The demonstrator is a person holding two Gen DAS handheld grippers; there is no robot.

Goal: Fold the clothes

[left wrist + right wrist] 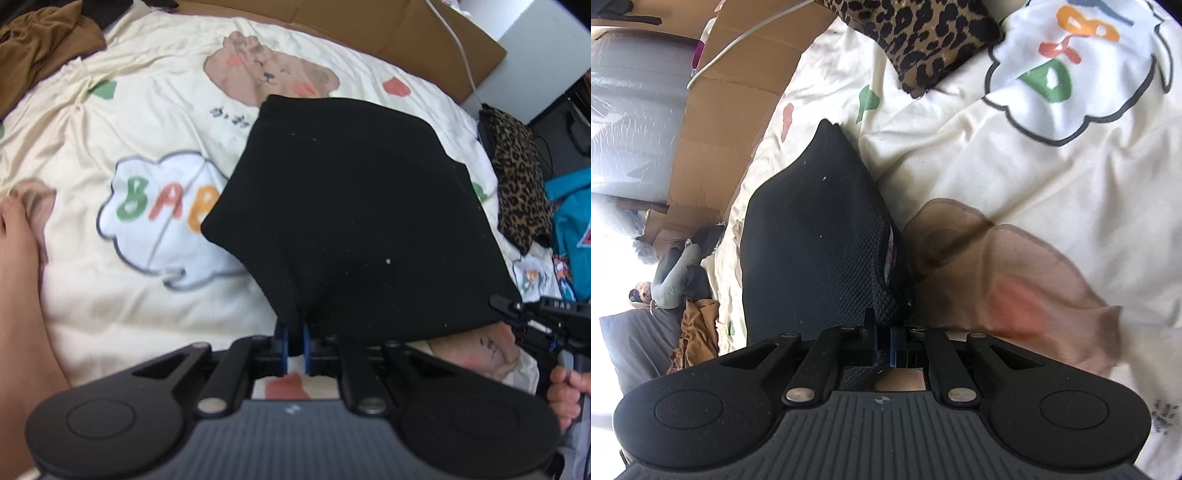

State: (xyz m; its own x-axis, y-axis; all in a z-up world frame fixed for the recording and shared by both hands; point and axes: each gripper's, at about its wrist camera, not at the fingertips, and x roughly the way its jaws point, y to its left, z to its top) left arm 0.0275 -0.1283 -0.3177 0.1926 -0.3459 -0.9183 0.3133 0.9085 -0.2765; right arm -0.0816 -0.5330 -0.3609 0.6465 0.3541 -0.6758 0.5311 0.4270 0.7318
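Note:
A black knit garment [354, 214] is held above a cream bedspread [122, 280] printed with bears. My left gripper [295, 332] is shut on the garment's near edge, blue pads pinching the cloth. My right gripper [517, 310] shows at the right edge of the left wrist view, holding the garment's other near corner. In the right wrist view the right gripper [882, 332] is shut on the black garment [820, 240], which rises ahead of it as a doubled fold.
A leopard-print garment [517, 177] lies at the bed's right side, also in the right wrist view [923, 40]. A brown garment [40, 48] lies at the far left. Cardboard [369, 22] lines the far edge. A blue bag [572, 229] sits right. A bare arm [18, 295] rests left.

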